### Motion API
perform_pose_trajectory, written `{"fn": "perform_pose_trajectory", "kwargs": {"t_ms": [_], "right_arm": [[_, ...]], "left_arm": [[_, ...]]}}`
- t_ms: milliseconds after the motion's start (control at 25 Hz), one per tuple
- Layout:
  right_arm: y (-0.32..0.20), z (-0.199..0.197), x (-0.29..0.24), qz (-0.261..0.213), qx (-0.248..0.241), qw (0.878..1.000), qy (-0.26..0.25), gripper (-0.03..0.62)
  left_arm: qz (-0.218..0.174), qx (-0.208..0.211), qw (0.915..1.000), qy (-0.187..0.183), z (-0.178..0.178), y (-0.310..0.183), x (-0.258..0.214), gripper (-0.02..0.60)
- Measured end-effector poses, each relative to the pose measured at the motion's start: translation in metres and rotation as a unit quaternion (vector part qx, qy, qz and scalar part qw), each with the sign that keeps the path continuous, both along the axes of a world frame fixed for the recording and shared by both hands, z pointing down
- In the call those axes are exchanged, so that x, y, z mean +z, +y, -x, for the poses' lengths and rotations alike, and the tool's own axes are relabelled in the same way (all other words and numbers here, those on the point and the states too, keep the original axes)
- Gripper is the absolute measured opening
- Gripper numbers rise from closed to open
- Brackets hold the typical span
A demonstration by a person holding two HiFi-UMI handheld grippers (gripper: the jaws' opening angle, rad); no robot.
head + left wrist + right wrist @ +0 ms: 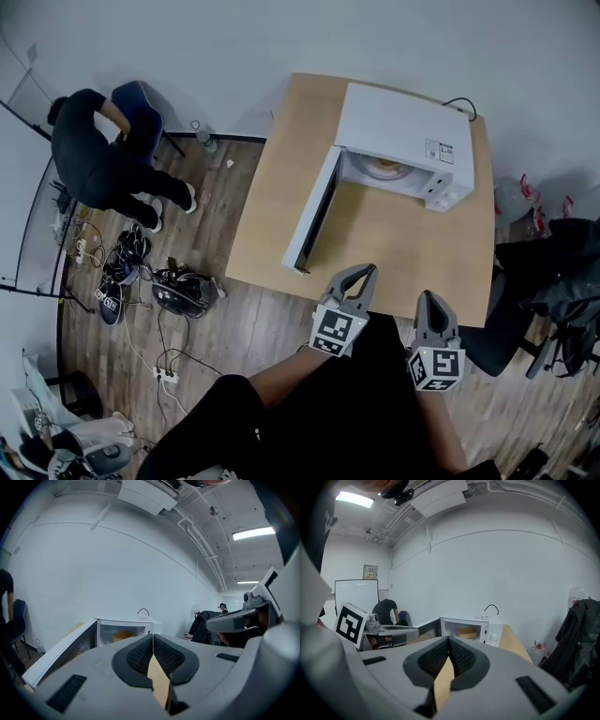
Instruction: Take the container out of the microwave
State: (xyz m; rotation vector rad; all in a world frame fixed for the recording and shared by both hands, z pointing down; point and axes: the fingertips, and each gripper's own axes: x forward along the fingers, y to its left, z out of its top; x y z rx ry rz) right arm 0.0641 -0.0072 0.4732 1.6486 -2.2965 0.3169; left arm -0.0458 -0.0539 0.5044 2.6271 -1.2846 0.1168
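Head view, container (382, 167) in microwave (405, 122), well beyond left gripper (366, 270)

A light wooden table (272, 216) stands against the white wall, most of its top bare. A white microwave (403, 127) sits on the table's far right part, close to the right edge. Its door (314, 211) is swung wide open, reaching across the middle of the top towards the near edge. A black cable (461, 103) loops at the far right corner behind the microwave. Around the table, the plank floor (253, 328) carries a plastic bottle (203, 138) by the wall and a white power strip (166, 376) among tangled leads off the table's left edge.
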Motion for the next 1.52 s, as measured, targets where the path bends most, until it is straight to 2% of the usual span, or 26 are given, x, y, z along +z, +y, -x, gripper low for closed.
{"fn": "perform_pose_trajectory", "kwargs": {"t_ms": [360, 600, 920, 1160, 1360, 1520], "right_arm": [[-0.068, -0.003, 0.014, 0.005, -0.013, 1.0, -0.026, 0.059], [-0.128, -0.018, 0.008, 0.003, -0.006, 0.998, -0.057, 0.059], [-0.189, -0.037, 0.026, 0.02, -0.018, 0.998, -0.062, 0.058], [-0.215, -0.059, 0.028, 0.024, -0.009, 0.997, -0.068, 0.058], [-0.224, -0.08, 0.034, 0.032, 0.011, 0.997, -0.066, 0.058], [-0.224, -0.098, 0.044, 0.045, 0.03, 0.996, -0.068, 0.059]], "left_arm": [[0.001, -0.017, 0.9994, -0.029, -0.013, -0.07, 0.011, 0.012], [0.04, -0.015, 0.996, -0.078, -0.027, -0.124, 0.043, 0.014], [0.073, -0.01, 0.9906, -0.115, -0.045, -0.193, 0.09, 0.014], [0.058, -0.02, 0.9885, -0.139, -0.057, -0.245, 0.115, 0.014], [0.06, 0.006, 0.9855, -0.159, -0.069, -0.277, 0.139, 0.014], [0.064, 0.005, 0.9814, -0.181, -0.073, -0.3, 0.159, 0.02]]}}
